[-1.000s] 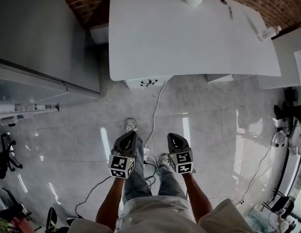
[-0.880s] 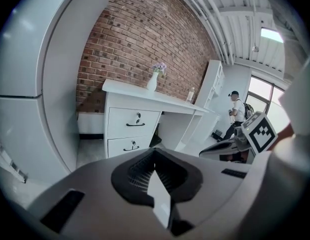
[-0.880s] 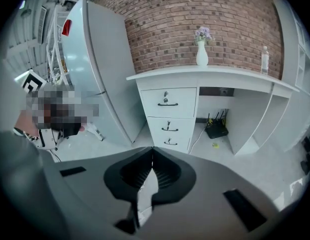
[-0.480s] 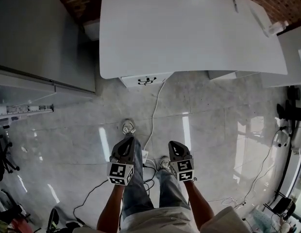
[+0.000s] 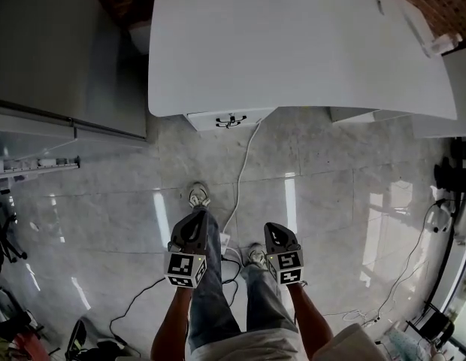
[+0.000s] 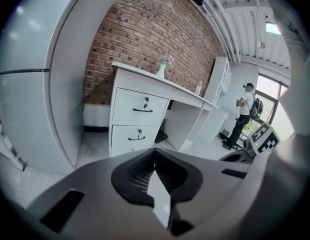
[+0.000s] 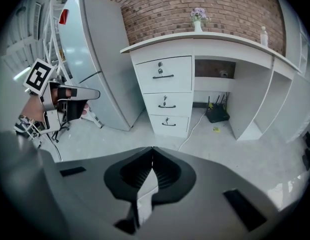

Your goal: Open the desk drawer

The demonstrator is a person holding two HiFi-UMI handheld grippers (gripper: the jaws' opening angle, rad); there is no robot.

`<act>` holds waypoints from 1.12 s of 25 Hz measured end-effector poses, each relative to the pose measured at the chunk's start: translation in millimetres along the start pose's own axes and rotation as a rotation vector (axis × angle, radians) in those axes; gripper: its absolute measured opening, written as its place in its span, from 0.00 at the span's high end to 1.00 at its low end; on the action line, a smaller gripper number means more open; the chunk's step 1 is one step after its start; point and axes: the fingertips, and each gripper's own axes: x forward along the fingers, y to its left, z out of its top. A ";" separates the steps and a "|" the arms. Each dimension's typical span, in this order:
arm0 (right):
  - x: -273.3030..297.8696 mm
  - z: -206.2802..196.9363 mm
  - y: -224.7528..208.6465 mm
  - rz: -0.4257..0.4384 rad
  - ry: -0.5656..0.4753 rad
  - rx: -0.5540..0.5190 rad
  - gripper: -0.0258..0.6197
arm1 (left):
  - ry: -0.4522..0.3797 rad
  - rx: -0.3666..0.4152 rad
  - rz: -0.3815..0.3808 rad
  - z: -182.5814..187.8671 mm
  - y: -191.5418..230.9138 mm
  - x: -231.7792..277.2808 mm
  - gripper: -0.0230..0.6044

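The white desk [image 5: 293, 43] stands against the brick wall, well ahead of me. Its drawer stack shows below the left end of the top [image 5: 230, 119]. In the right gripper view the top drawer [image 7: 163, 74], middle drawer [image 7: 166, 103] and bottom drawer [image 7: 168, 123] are all closed, each with a dark handle. The left gripper view shows the top drawer [image 6: 140, 106] and the one below it [image 6: 135, 134]. My left gripper [image 5: 195, 220] [image 6: 155, 153] and right gripper [image 5: 278, 232] [image 7: 153, 150] hang side by side over my legs, far from the desk. Both are shut and hold nothing.
A tall grey cabinet [image 5: 60, 51] stands left of the desk. A white cable [image 5: 244, 164] runs over the tiled floor from the drawers toward my feet. A router [image 7: 216, 115] sits under the desk, a flower vase [image 7: 197, 19] on top. A person [image 6: 242, 114] stands far off right.
Both grippers have sunk a little, still side by side and shut. The desk fills more of the head view and its front edge has drawn nearer.
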 end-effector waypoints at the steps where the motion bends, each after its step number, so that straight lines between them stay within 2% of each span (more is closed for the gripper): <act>1: 2.1 0.1 -0.8 0.001 0.000 -0.002 0.93 | -0.002 0.002 0.000 0.9 -0.1 0.8 0.95; 7: 9.6 8.7 3.1 0.007 -0.015 0.003 0.93 | -0.011 0.004 0.001 4.0 1.9 -0.4 0.95; 9: 9.9 18.0 4.0 0.032 -0.049 0.071 0.93 | -0.012 0.005 0.001 5.9 2.3 1.2 0.95; 11: 6.9 34.8 1.6 0.088 -0.135 0.255 0.93 | -0.014 0.006 0.000 8.0 1.7 1.9 0.95; 15: 8.3 60.3 -15.0 0.274 -0.350 0.850 0.93 | -0.022 -0.004 0.001 8.7 2.4 -0.3 0.95; 17: 8.3 71.4 -22.6 0.366 -0.451 1.086 0.93 | -0.024 -0.012 0.000 9.1 2.3 -1.1 0.95; 18: 9.0 76.1 -25.3 0.405 -0.498 1.169 0.93 | -0.025 -0.014 0.000 9.5 2.4 -1.2 0.95; 25: 12.2 84.9 -41.2 0.569 -0.751 1.543 0.93 | -0.025 -0.027 0.004 7.2 3.2 -3.3 0.95; 28: 17.4 81.8 -41.7 0.585 -0.781 1.627 0.93 | -0.025 -0.041 0.004 5.7 5.9 -1.5 0.95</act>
